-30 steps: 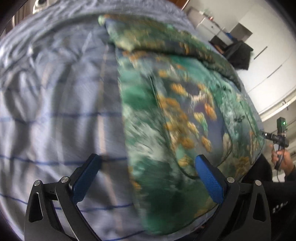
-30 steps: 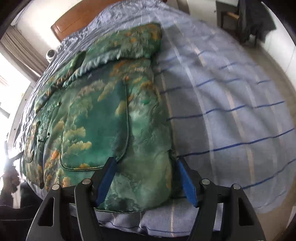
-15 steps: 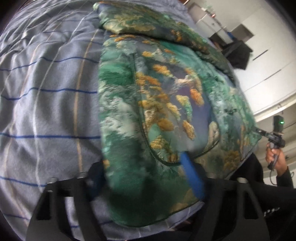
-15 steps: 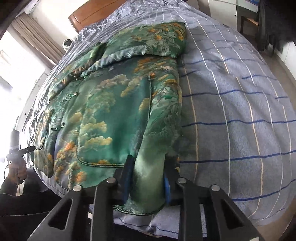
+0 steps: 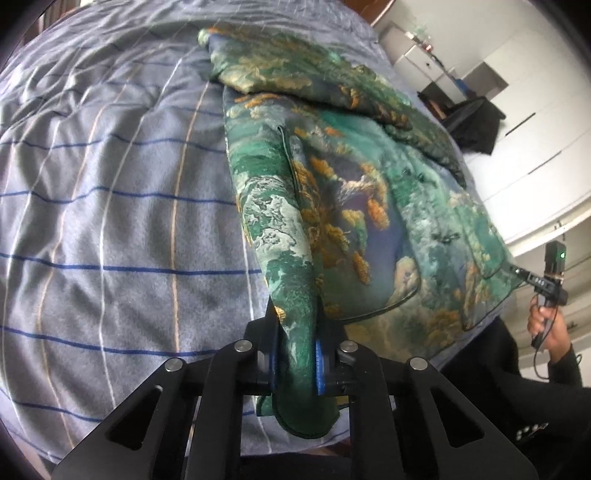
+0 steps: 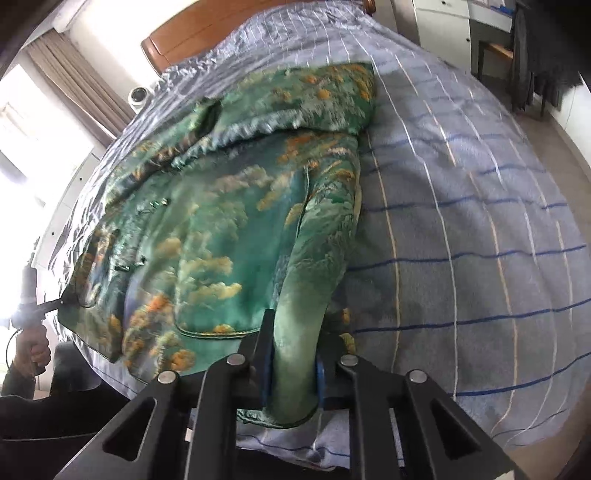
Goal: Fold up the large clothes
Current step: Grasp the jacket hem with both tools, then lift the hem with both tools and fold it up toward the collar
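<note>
A large green jacket [image 5: 354, 206] with orange and white landscape print lies spread on the bed. It also shows in the right wrist view [image 6: 229, 229]. My left gripper [image 5: 295, 354] is shut on the jacket's left bottom hem corner, bunching the cloth between its blue pads. My right gripper [image 6: 291, 365] is shut on the right bottom hem corner, the cloth lifted into a ridge. Both sleeves lie folded across the top of the jacket.
The bed [image 5: 110, 221] has a blue-grey striped sheet and a wooden headboard [image 6: 221, 29]. White cabinets [image 5: 517, 110] and a dark chair stand at the room's side. The person's hand with the other gripper [image 5: 546, 288] shows at the bed's near edge.
Both grippers closed from open onto the jacket's bottom hem corners, and the cloth now rises bunched between the pads.
</note>
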### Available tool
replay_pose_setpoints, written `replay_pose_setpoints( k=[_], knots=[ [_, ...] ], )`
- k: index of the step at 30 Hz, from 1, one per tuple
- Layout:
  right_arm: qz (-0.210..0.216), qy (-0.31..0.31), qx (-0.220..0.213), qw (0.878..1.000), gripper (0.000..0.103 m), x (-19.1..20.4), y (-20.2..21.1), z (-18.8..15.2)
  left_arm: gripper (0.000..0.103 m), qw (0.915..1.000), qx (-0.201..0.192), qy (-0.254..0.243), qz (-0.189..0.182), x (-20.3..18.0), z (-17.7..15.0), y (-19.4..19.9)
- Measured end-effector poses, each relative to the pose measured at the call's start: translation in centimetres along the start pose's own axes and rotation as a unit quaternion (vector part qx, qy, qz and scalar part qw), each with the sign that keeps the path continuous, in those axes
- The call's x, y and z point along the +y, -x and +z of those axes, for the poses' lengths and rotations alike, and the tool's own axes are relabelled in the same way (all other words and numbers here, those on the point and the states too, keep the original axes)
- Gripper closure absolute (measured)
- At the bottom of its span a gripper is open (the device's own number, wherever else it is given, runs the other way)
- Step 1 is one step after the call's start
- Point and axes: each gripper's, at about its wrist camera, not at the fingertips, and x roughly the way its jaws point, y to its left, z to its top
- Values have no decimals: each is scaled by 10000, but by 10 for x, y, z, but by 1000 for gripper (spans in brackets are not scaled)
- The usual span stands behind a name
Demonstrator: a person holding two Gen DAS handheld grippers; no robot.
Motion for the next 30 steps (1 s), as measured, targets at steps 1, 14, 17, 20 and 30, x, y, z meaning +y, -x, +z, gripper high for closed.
replay_pose_setpoints(
  k=[1,14,17,20,30],
  knots=[
    [-12,29,-25,10000,86,2,2,0,91,10000,-34,12,-12,0,0,3],
    [126,-19,-171,9998,88,3,16,-5,92,9998,-56,-16,197,-6,-7,8],
    [193,-46,-174,9997,89,1,20,-5,92,9999,-8,20,157,-4,-8,12],
    [302,-105,-132,9994,89,-3,24,-5,92,9999,70,98,102,0,-10,16],
    [719,-140,200,9971,89,-10,40,-6,93,9979,288,534,-223,15,-19,37]
  ],
)
